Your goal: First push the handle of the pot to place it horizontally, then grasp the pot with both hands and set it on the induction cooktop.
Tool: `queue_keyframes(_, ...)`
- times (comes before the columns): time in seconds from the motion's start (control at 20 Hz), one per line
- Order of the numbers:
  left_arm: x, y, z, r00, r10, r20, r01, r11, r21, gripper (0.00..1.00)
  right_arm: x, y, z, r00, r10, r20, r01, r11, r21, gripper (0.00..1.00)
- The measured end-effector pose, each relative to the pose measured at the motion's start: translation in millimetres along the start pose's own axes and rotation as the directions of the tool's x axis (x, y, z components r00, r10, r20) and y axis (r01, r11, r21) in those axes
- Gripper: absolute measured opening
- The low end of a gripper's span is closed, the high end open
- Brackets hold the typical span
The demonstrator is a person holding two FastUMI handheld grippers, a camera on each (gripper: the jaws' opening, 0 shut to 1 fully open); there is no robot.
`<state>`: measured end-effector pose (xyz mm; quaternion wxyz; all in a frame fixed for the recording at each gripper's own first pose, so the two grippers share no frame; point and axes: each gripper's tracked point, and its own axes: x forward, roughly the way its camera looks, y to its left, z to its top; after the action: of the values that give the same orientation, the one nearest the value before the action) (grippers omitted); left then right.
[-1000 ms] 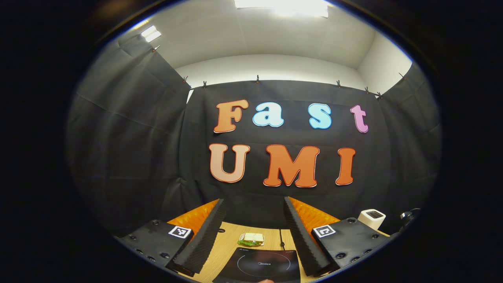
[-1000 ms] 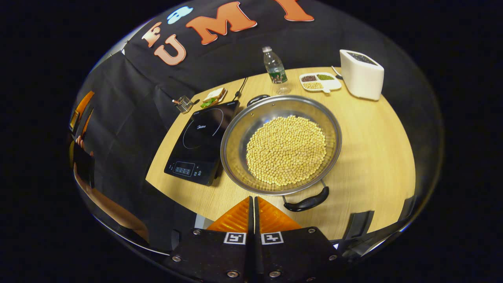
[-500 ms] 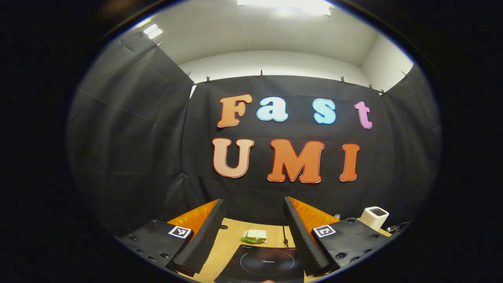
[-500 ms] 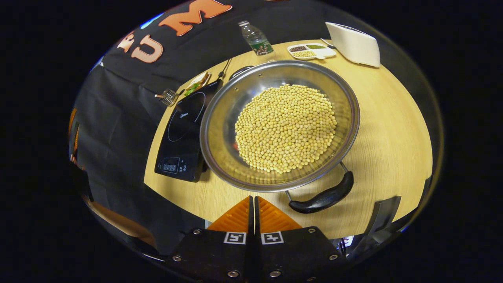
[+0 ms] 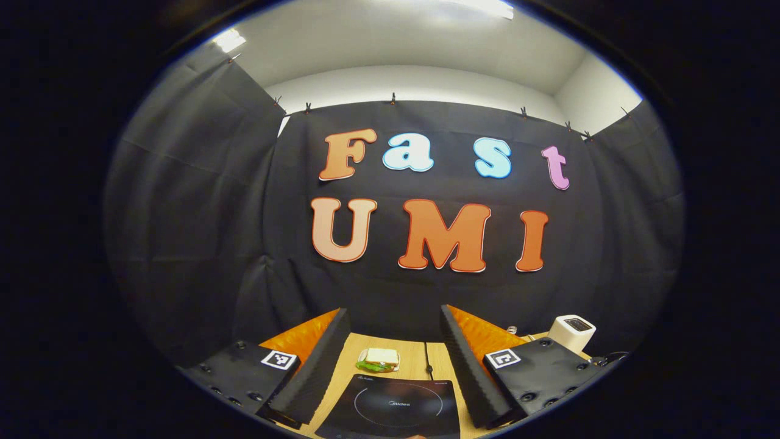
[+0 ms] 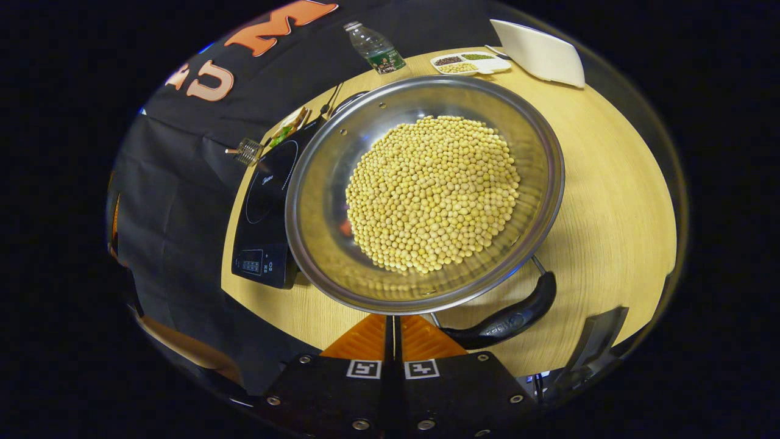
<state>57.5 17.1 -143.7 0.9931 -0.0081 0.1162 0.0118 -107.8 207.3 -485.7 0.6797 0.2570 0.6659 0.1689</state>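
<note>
While the right tongs (image 6: 393,326), clenched on nothing, hung at the near edge of the pale wooden surface (image 6: 609,201), the curved black pot handle (image 6: 509,311) lay just beyond and to their right, its long axis slanting. That wide steel pot (image 6: 317,201), heaped with yellow beans, sat beside the black induction cooktop (image 6: 262,207). Farther off, the left tongs (image 5: 396,360) stood released.
</note>
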Motion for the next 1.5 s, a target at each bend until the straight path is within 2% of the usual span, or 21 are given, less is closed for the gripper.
queue_keyframes(0.35,20,-8,-14,0.999,-0.001,-0.032,0.001,1.0,-0.014,0.98,6,-16,15,1.0,-0.029,-0.007,0.029,0.999,0.034,0.0)
queue_keyframes(0.5,22,-10,-19,0.999,-0.008,-0.042,0.007,1.0,-0.015,0.97,8,-30,22,0.998,-0.069,0.0,0.069,0.996,0.052,0.0)
queue_keyframes(0.6,24,-11,-25,0.999,-0.006,-0.05,0.005,1.0,-0.005,0.98,13,-48,27,0.993,-0.119,-0.005,0.12,0.99,0.078,0.0)
queue_keyframes(1.0,37,-22,-42,0.996,-0.028,-0.083,0.031,0.999,0.032,0.98,3,-85,67,0.979,-0.196,0.058,0.183,0.968,0.173,0.0)
queue_keyframes(1.5,37,-32,-70,0.985,-0.069,-0.159,0.078,0.996,0.047,0.97,-3,-118,114,0.957,-0.26,0.126,0.208,0.923,0.325,0.0)
